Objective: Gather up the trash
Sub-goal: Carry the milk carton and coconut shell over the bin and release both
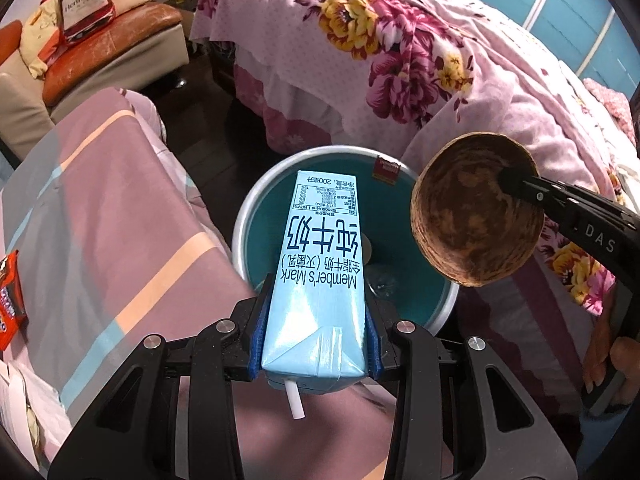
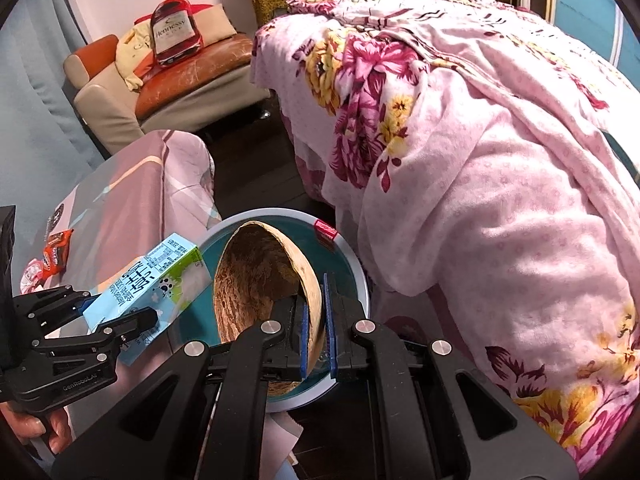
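Left claw [image 1: 316, 344] clamps milk carton [image 1: 320, 264]; right claw [image 2: 316, 332] pinches coconut shell [image 2: 264, 280], both above bin [image 1: 256, 200].

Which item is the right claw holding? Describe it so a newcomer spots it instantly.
Start at the round teal bin on the floor beside the floral bed. Above it the right claw pinches the rim of a brown hollow half shell. Unlike the blue milk carton alongside, it is round, woody and unprinted.
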### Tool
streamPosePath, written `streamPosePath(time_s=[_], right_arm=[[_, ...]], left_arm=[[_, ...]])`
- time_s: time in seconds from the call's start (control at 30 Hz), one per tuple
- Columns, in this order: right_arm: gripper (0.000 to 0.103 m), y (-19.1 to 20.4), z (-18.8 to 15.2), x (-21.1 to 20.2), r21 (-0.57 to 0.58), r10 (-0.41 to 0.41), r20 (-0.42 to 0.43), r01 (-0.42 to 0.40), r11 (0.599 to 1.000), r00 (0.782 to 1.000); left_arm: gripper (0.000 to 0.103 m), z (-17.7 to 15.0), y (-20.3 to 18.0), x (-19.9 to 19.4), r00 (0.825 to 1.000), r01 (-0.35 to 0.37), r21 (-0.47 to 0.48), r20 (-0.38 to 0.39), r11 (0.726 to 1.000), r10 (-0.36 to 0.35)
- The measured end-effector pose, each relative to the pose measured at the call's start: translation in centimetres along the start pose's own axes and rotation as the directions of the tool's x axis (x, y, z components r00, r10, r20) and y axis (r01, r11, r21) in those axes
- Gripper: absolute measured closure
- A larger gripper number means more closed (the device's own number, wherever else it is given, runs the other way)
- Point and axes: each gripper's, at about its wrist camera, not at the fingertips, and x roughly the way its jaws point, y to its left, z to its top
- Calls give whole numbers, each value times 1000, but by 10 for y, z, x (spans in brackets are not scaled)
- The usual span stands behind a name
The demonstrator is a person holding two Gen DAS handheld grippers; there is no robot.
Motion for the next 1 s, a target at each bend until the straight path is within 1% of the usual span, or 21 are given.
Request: streamPosePath(time_s=[0.03,0.1,0.13,0.17,0.2,0.3,0.33,0.37,0.43,0.5,0.63,0.73,0.87,0.97,1.0], right_arm=[[96,-1,0,1,1,-1,-2,1,1000,1000],[96,-2,-1,4,2,-5,-10,5,1000,1000],[96,-2,-1,5,2,-6,-13,6,1000,1000],[96,-3,-1,6,1,-7,-17,7,1000,1000],[96,-2,-1,8,0,-9,-21,9,1000,1000],[96,-1,-1,12,-3,-10,-29,10,1000,1000],[96,0,-1,13,-4,-11,-32,11,1000,999],[96,1,-1,14,-5,-11,-34,11,1000,999],[96,2,0,16,-9,-11,-37,11,1000,999],[96,4,1,17,-13,-12,-41,11,1000,999],[96,7,2,22,-25,-18,-53,16,1000,998],[96,11,2,28,-33,-24,-70,22,999,997],[96,17,1,37,-37,-22,-96,19,999,995],[94,24,1,45,-50,-20,-126,14,999,992],[90,26,0,47,-51,-18,-132,11,999,991]], left_arm=[[64,0,0,1,1000,-2,0,-1,1000,2],[56,1,0,2,1000,-9,-1,4,1000,9],[45,1,0,2,1000,-11,0,11,1000,11],[37,1,-1,0,999,-22,1,25,1000,22],[35,0,-1,-1,999,-35,1,36,999,35],[33,0,2,-2,999,-33,-6,40,999,33],[29,0,3,-3,999,-35,-10,41,999,35],[22,0,5,-4,998,-43,-15,43,999,44],[15,-1,7,-8,997,-63,-18,53,998,64],[13,-3,11,-13,994,-81,-23,69,996,83],[11,-7,22,-24,992,-85,-52,90,995,89],[11,-10,35,-30,992,-71,-89,98,993,80],[10,-16,46,-36,992,-60,-117,107,991,73],[10,-20,54,-39,992,-47,-139,108,989,62],[10,-21,57,-39,992,-43,-144,107,989,59]])
